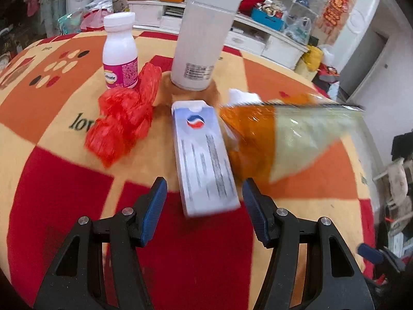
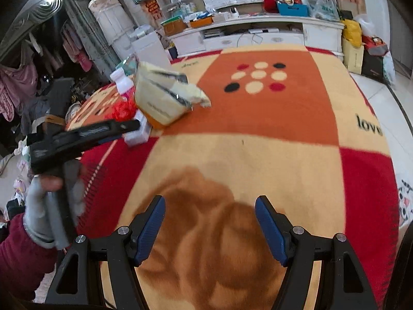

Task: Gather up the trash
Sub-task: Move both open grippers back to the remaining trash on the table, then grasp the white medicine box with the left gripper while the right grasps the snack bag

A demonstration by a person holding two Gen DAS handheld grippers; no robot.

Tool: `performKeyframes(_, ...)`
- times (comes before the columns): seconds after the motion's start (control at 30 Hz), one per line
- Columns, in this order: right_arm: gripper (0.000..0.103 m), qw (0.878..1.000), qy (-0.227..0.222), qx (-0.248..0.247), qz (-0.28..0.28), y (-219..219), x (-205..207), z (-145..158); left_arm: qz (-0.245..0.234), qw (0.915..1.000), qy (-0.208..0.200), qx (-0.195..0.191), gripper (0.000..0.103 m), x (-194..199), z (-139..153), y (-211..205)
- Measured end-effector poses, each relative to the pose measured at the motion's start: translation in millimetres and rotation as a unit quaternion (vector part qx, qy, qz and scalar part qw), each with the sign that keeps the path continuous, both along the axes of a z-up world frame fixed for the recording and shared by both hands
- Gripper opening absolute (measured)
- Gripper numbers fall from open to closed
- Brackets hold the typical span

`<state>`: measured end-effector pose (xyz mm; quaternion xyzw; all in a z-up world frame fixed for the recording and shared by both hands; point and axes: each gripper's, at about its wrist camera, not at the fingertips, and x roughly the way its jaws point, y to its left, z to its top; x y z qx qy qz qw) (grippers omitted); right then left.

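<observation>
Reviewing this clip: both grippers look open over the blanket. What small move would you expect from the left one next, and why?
Probably a short push forward and down, so that the left gripper straddles the near end of the white carton, then closes. Its jaws stand open and empty, with the carton lying flat just ahead between them. The right gripper is open over bare blanket, farther from the trash.

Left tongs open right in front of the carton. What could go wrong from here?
1. The flat carton lies angled between the open left tongs; closing could push it rather than grip it.
2. The clear bag touches the carton's right side and may get pinched.
3. The tall white bottle stands just behind; overshoot might topple it.
</observation>
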<state>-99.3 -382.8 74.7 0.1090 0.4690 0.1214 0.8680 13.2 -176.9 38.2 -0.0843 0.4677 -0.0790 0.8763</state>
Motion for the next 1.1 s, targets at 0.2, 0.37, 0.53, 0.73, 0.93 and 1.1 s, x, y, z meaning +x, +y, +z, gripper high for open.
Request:
performKeyframes(0.2,0.070,1.000,-0.014,0.002,-0.001,1,19,14,-0.008,0.9999,0.012,-0.005,0.057,17,-12,7)
performKeyframes(0.37,0.070,0.999,-0.031,0.007,0.011,15,43,32,-0.043,0.9984,0.025,-0.025,0.043,-3,-8,21)
performKeyframes(0.53,0.070,0.998,-0.066,0.003,0.015,39,86,59,-0.074,0.9968,0.023,-0.021,0.029,-48,8,47)
performKeyframes(0.73,0.073,0.999,-0.042,0.011,0.017,65,152,54,-0.098,0.9942,0.039,-0.021,0.023,-94,15,71)
performKeyframes(0.93,0.073,0.996,0.023,-0.012,0.086,84,116,10,-0.102,0.9929,0.047,-0.039,0.020,-115,21,93)
performKeyframes(1.1,0.073,0.993,0.049,-0.065,0.081,60,67,-6,-0.108,0.9923,0.037,-0.048,0.037,-105,23,89)
